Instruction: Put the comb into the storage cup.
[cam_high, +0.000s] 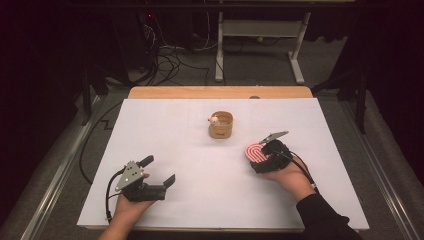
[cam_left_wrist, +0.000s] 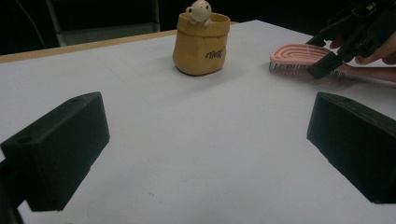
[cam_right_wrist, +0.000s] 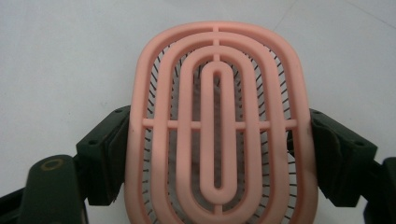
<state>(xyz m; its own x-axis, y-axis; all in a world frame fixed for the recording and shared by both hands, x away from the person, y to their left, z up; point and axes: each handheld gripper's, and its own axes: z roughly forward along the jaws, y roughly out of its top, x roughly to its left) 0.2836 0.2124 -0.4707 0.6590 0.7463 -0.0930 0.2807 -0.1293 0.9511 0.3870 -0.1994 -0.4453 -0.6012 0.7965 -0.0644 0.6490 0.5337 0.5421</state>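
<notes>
- Landmark: tan pouch-shaped pot (cam_high: 220, 125), upright near the middle of the white table sheet (cam_high: 200, 200), small pale figurine (cam_high: 214, 120) perched at its rim; dark lettering on its side in the left gripper view.
- Pink vented hairbrush (cam_high: 254, 152): nearer the person than the pot and to its right, apart from it; pink back up, dark bristles (cam_left_wrist: 287, 69) pointing down toward the sheet. Whether resting on the sheet or raised just off it: cannot tell.
- Right gripper (cam_high: 265, 156): on the far side of the brush from the pot, jaws standing wide and clamped against both long edges of the brush, one pad on each side, as the right gripper view shows. Counted as grasping the brush.
- Left gripper (cam_high: 159, 171): well apart from the pot, toward the near left of the sheet; jaws spread and released, nothing between them, aimed roughly toward the pot and brush.
- Person's hands: one behind each gripper, entering from the near edge; dark sleeve (cam_high: 325, 217) on the right forearm.
- Progress, judged: grasp on the brush secured, so the pick-up stage looks done or nearly so.
- Remaining, judged: carrying the brush across to the pot and setting it in or beside it, most likely; pot undisturbed so far, no contact with either gripper.
- Left gripper's part, judged: idle, possibly waiting to steady the pot.
</notes>
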